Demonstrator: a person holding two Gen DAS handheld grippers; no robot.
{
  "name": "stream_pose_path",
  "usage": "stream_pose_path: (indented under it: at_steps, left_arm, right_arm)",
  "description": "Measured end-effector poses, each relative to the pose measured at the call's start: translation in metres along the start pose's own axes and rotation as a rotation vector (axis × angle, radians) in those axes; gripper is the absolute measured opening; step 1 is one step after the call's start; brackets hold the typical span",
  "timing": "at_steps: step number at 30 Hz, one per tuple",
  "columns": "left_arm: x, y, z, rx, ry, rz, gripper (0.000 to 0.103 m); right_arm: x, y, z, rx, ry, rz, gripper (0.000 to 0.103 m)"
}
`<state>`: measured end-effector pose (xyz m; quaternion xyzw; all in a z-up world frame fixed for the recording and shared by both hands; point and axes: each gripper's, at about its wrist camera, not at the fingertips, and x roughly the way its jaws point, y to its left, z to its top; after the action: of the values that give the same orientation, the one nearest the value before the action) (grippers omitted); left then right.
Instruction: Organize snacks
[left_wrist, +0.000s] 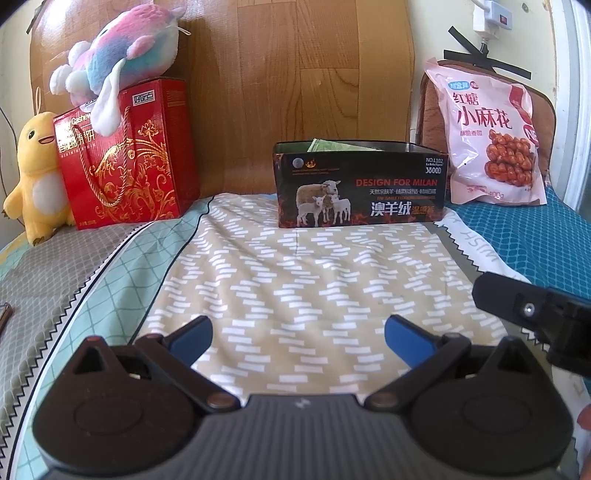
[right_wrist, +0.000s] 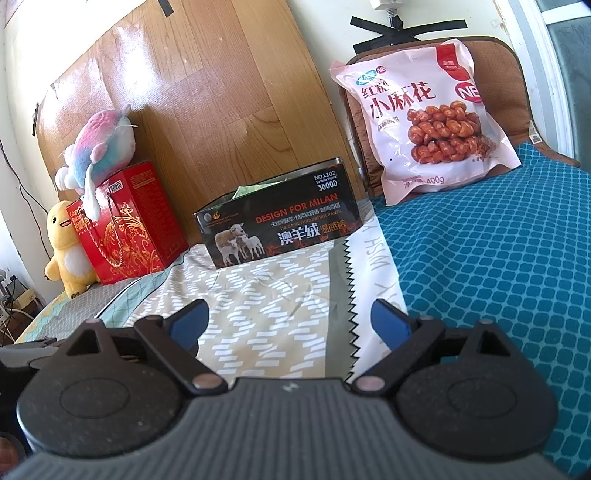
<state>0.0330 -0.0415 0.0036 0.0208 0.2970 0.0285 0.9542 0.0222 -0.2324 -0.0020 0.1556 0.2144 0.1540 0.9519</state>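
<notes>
Pink bag: big snack pack, propped upright against a brown cushion at the head of the bed, well right of the tin and apart from it.
Tin: black, lid off, standing on the bed against the wooden board; a green packet pokes above its rim, so some sorting looks done.
Left tool: wide open, nothing between the blue pads, hovering over the patterned sheet.
Right tool: wide open too, empty, aimed between tin and bag.
Progress: I'd say partway; the pink bag is yet to be handled, and whether it fits the tin is doubtful.
Left view only: the right tool's black edge at the right.
Right view only: clutter and cables beside the bed, lower left.
Both views: red box with a plush on top.
</notes>
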Motion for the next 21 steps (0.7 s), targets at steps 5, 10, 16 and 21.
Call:
stream_pose_path:
  at_steps: [5, 10, 16, 21]
  left_arm:
    - [0.0, -0.0003, 0.0001, 0.001, 0.002, -0.003, 0.103]
    - [0.0006, -0.0005, 0.0002, 0.0, 0.005, -0.004, 0.103]
    - [0.0006, -0.0006, 0.0005, 0.001, 0.007, -0.005, 0.103]
    - [0.0021, -0.0002, -0.0003, 0.004, 0.014, -0.006, 0.103]
  right_arm:
    - [-0.0001, -0.0008, 0.0002, 0.0, 0.0, 0.0, 0.096]
    - [-0.0001, -0.0008, 0.0003, 0.0, 0.0, 0.0, 0.096]
    - [0.0, -0.0003, 0.0002, 0.0, 0.0, 0.001, 0.096]
    - [0.0, -0.0003, 0.0001, 0.001, 0.0, 0.001, 0.096]
